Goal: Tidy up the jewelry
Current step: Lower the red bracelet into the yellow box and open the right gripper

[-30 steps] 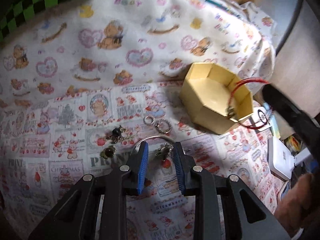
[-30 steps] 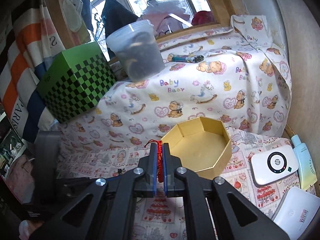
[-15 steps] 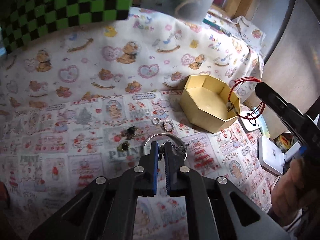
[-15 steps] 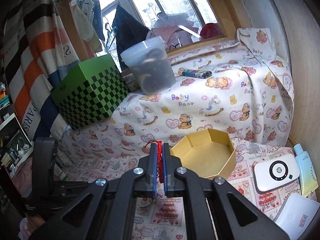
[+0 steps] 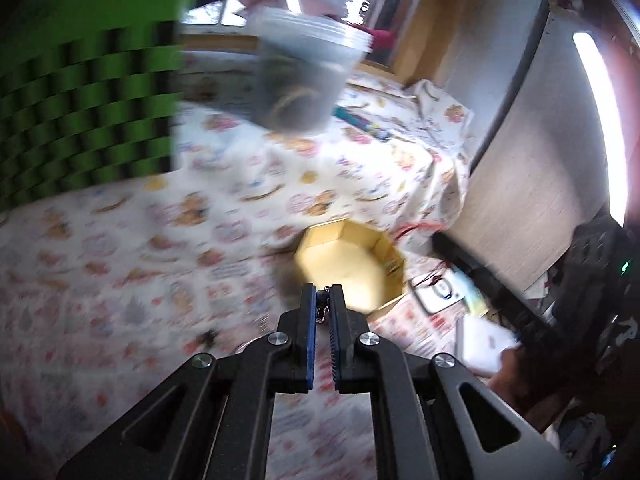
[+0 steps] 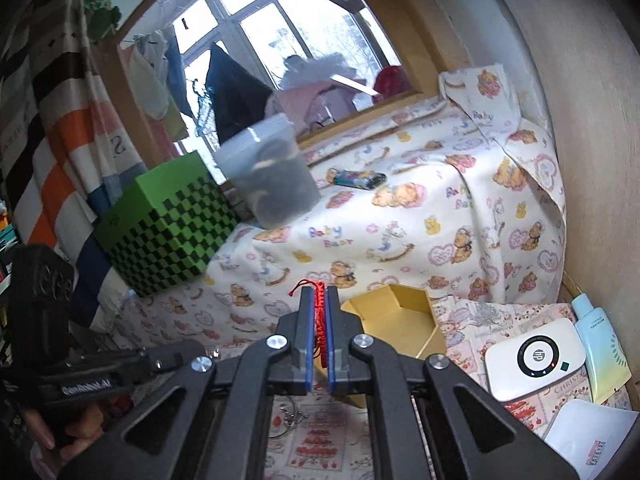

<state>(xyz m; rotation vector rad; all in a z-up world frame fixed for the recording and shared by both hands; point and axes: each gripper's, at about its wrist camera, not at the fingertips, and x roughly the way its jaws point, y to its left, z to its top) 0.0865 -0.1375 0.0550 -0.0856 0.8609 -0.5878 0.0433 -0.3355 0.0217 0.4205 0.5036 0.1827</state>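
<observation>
your left gripper (image 5: 322, 293) is pinched down on a small bit of jewelry (image 5: 321, 305), a dark bead and some silvery metal peeking out between the blue pads right at the tips. that view is too smeared to say more about the piece. just past those tips sits the yellow box (image 5: 352, 264), open-topped with angled cardboard walls and a bare pale floor.

your right gripper (image 6: 319, 295) is clamped on the red bracelet (image 6: 319, 312), a braided red cord running down the slot between the pads, with a loose knotted end sticking out at the top left of the tips. the yellow box is just ahead and to the right of those fingers, on the teddy bear cloth (image 6: 404, 216).

below the right gripper's frame a thin wire ring with little metal charms (image 6: 291, 416) lies on the cloth.
</observation>
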